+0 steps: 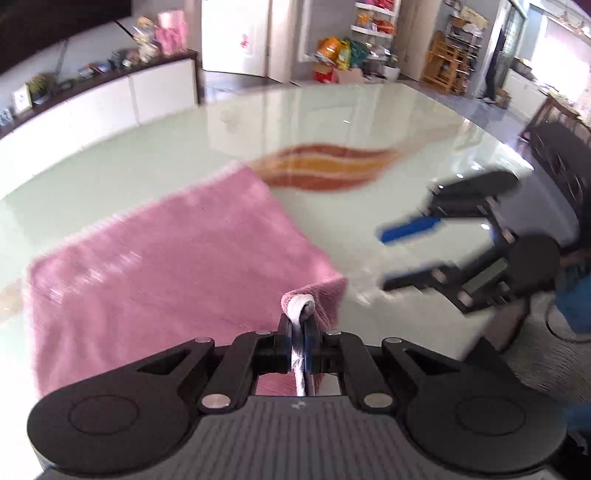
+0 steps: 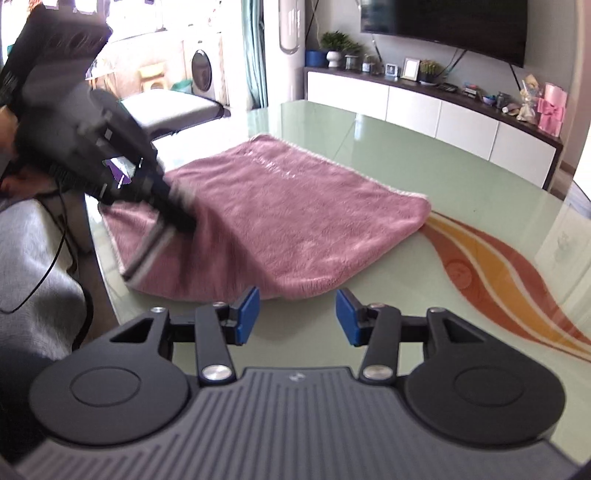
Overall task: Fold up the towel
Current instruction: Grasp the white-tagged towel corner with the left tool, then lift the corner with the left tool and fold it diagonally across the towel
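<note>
Living room w/ a white sideboard [image 2: 436,110] along the wall and a wall TV [image 2: 443,26] above it. Glossy pale-green glass tabletop [image 2: 461,177] fills most of both views, w/ an orange-red swirl pattern [image 2: 517,273] printed on it.

Pink towel [image 2: 288,210] lies on the tabletop, already folded over at least once, roughly rectangular, one end touching the start of the swirl. Near corner is lifted off the glass; rest lies flat.

Left hand-held gripper [image 1: 301,332] is clamped tight on that raised corner: blue pads pressed together w/ pink fabric and a white hem strip bunched between them. In the right wrist view it reaches in from the left side, blurred.

Right hand-held gripper [image 2: 297,314] hovers just off the towel's near edge, jaws spread wide, nothing between the blue pads [image 2: 248,308]. Not touching the towel. In the left wrist view it sits off to the right over bare glass, also blurred.
</note>
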Demonstrator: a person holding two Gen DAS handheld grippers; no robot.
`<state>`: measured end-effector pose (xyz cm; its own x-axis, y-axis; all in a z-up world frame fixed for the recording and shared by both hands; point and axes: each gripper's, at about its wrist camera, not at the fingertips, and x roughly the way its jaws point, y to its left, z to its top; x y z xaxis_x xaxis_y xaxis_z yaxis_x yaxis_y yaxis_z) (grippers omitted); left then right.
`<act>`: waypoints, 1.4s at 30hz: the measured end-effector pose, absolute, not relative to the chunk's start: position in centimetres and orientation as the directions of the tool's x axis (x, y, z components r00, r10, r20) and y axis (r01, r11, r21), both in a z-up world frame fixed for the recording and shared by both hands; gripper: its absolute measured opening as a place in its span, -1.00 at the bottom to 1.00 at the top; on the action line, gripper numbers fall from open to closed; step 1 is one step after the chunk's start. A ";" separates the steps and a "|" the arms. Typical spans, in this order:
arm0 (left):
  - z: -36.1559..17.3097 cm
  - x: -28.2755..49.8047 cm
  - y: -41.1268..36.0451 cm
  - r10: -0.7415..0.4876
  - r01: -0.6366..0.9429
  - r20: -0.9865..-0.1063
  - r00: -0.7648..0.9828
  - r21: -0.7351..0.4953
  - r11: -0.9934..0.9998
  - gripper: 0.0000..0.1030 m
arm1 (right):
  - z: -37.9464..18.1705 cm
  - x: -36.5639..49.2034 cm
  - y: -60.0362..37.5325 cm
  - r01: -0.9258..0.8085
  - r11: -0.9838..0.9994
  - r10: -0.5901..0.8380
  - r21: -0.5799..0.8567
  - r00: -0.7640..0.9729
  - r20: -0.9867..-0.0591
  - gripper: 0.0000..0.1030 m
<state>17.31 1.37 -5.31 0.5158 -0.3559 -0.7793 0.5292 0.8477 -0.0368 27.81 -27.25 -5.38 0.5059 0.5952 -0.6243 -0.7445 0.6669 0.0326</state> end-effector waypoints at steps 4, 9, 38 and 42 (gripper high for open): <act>-1.1 18.7 4.4 -0.276 0.470 -0.764 0.584 0.041 0.882 -0.87 | -5.4 28.5 -26.0 -0.753 0.656 0.614 0.052 0.493 -0.616 -0.12; 2.0 22.2 8.7 -0.179 0.374 -0.744 0.644 0.102 0.922 -0.87 | -5.7 29.7 -23.8 -0.766 0.640 0.631 0.069 0.471 -0.617 -0.12; -7.2 32.5 18.5 0.067 0.114 -0.795 0.603 0.169 0.979 -0.37 | -7.2 44.2 -13.8 -0.619 0.785 0.488 0.016 0.602 -0.632 -0.12; -5.4 30.2 18.4 0.020 0.150 -0.758 0.652 0.155 0.976 -0.25 | -8.1 45.2 -13.7 -0.565 0.825 0.413 -0.022 0.628 -0.659 -0.12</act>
